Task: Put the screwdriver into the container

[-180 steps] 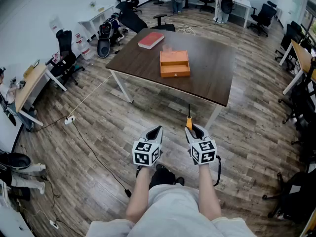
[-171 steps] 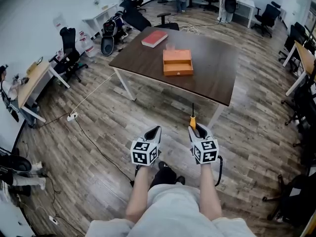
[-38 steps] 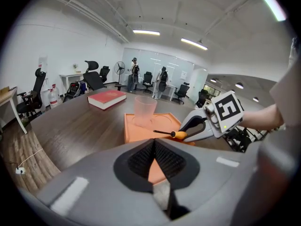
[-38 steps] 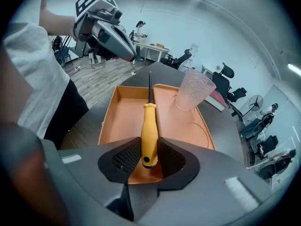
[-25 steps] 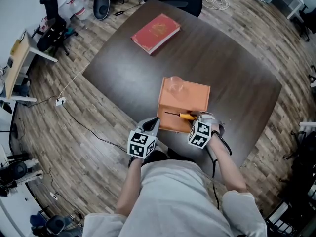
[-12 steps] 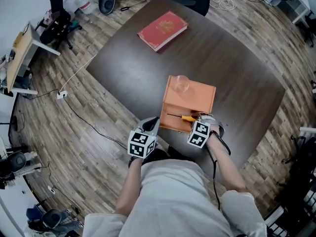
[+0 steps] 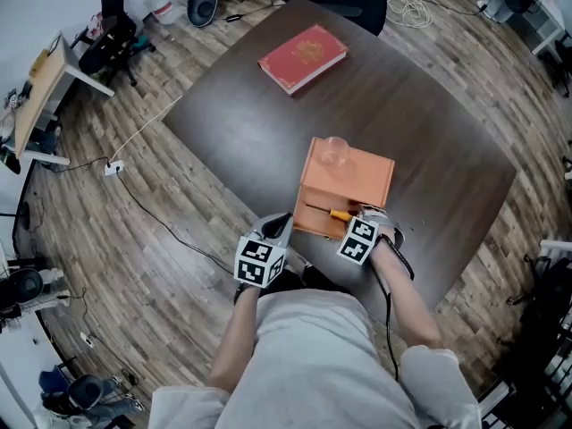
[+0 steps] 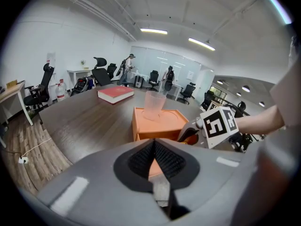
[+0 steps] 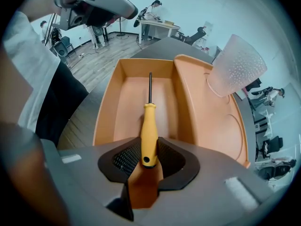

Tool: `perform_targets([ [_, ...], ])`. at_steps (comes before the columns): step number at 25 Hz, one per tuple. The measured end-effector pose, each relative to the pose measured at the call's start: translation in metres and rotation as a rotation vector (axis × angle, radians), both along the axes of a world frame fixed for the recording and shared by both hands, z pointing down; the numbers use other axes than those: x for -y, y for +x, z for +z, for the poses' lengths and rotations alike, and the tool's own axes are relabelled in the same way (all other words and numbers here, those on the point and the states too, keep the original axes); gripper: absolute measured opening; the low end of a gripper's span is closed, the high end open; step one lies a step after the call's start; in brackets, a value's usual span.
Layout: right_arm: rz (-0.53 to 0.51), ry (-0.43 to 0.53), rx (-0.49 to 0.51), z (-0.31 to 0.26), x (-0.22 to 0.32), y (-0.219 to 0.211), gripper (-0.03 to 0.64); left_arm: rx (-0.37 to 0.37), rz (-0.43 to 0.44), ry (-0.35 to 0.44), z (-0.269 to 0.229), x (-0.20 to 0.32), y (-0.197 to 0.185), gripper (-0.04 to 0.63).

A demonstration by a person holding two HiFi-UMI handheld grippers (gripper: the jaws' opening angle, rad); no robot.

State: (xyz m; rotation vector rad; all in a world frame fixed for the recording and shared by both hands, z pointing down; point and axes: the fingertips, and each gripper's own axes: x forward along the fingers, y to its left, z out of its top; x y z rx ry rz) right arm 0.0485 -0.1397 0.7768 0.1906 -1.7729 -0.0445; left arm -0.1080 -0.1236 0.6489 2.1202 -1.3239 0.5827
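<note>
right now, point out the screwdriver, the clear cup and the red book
screwdriver (image 9: 149, 132), right gripper view, yellow handle
clear cup (image 9: 237, 64), right gripper view, side wall
red book (image 7: 303, 57), head view, front cover

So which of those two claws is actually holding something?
The right gripper: its jaws clamp the screwdriver by its yellow handle, over the container. The left gripper has its jaws together on nothing.

A clear, dimpled plastic cup (image 9: 236, 65) stands upright just ahead of the right claw (image 9: 149, 157), off to its right. A red hardcover book (image 7: 302, 57) lies flat on the dark brown wooden table (image 7: 232, 123), well ahead of the left claw (image 7: 281, 222). Farther ahead, past the table's far edge, a black office chair (image 7: 353, 3) stands on the grey wood-plank floor (image 7: 161, 239). A white cable (image 7: 147, 132) trails across the floor, far to the left claw's left.
</note>
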Motion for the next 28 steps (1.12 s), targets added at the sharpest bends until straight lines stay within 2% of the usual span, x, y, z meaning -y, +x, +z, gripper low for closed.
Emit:
perform_targets([
  [10,0.0,-0.011,-0.019,0.0039,0.0012,-0.0002,0.109,0.001,-0.001,0.008,-0.0011,-0.0018,0.0003,0.052],
  [19,-0.011,0.017,-0.043,0.0061,0.0019,0.0001,0.109,0.0,0.019,0.009,-0.0022,-0.0015,0.0046,0.052],
  [28,0.002,-0.002,-0.043,0.0046,-0.0002,0.0026,0.11,-0.005,-0.001,0.014,-0.004,-0.0088,-0.0012,0.052],
])
